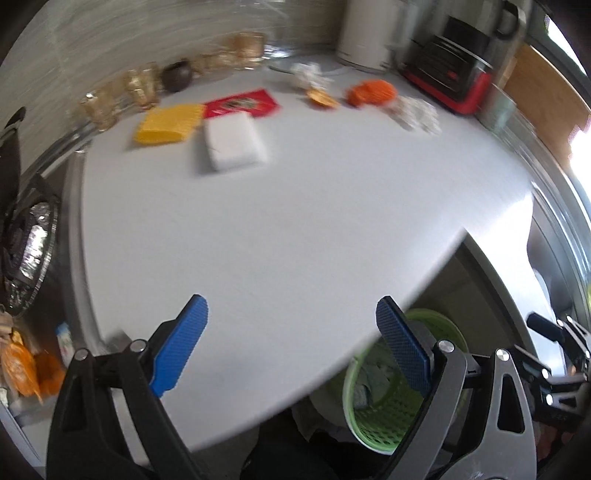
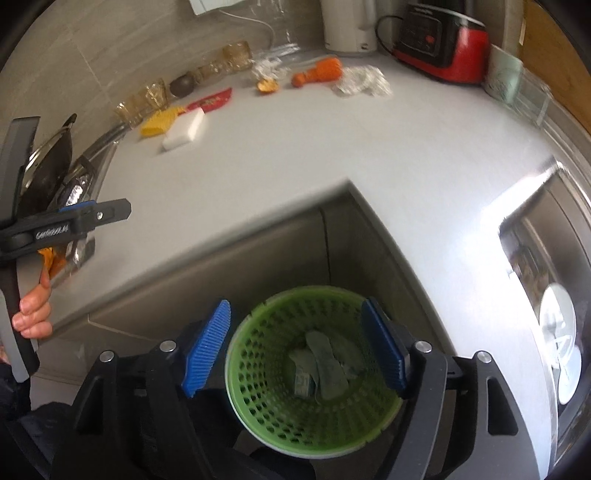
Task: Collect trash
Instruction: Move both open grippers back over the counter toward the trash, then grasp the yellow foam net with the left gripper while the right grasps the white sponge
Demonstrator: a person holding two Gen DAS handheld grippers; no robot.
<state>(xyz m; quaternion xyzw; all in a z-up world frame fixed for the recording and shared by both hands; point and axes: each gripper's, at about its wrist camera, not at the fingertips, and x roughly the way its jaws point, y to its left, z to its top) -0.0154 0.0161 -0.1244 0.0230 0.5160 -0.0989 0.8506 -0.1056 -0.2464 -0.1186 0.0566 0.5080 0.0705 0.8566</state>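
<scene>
A green perforated basket (image 2: 314,417) sits on the floor below the counter corner, with crumpled greenish trash (image 2: 325,369) inside; it also shows in the left wrist view (image 1: 384,410). My right gripper (image 2: 295,347) is open and empty just above the basket. My left gripper (image 1: 291,347) is open and empty over the counter's near edge; it shows at the left of the right wrist view (image 2: 110,212). On the far counter lie orange wrapper (image 1: 371,92), orange peel scrap (image 1: 321,98), crumpled clear plastic (image 1: 415,112) and crumpled white paper (image 1: 308,74).
A white sponge (image 1: 232,142), yellow cloth (image 1: 170,123) and red packet (image 1: 242,103) lie at the back left. Glass cups (image 1: 138,86), a white kettle (image 1: 364,33) and a red-black appliance (image 1: 450,62) line the wall. A sink with foil (image 1: 33,243) is at left.
</scene>
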